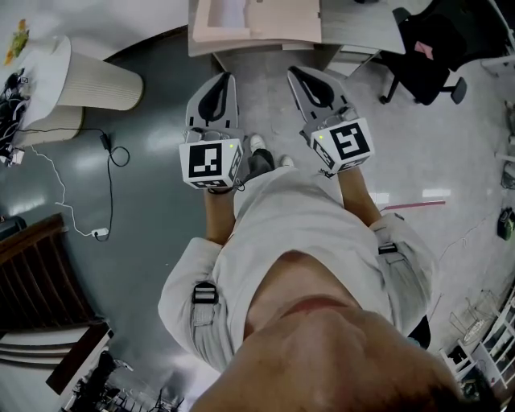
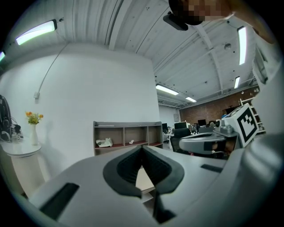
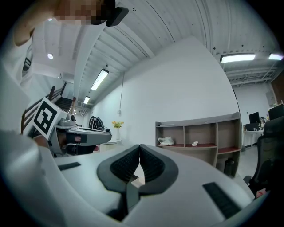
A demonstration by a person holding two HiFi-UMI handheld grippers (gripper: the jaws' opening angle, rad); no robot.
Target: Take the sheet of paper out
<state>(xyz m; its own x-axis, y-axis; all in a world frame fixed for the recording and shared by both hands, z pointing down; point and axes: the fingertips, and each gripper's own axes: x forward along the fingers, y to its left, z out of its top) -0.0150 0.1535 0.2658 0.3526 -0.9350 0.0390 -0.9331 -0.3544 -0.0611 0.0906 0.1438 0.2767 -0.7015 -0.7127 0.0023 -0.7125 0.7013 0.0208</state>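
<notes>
My left gripper (image 1: 224,77) and right gripper (image 1: 294,72) are held side by side at waist height, level, aimed at a low beige shelf unit (image 1: 282,28). A paler rectangle (image 1: 228,12) lies on its top; I cannot tell whether it is the sheet of paper. In the left gripper view the left gripper (image 2: 142,147) has its jaws meeting at the tip, with nothing between them. The right gripper (image 3: 140,146) is likewise shut and empty. Both views show the shelf unit (image 2: 126,133) (image 3: 199,133) ahead with open compartments and a crumpled white thing (image 2: 104,142) (image 3: 166,141) inside.
A round white table (image 1: 48,64) on a pleated base stands at the left, with a vase of flowers (image 2: 33,128) on it. A black office chair (image 1: 422,56) is at the right. A white cable (image 1: 72,185) trails over the floor, and dark wooden steps (image 1: 40,273) lie at the lower left.
</notes>
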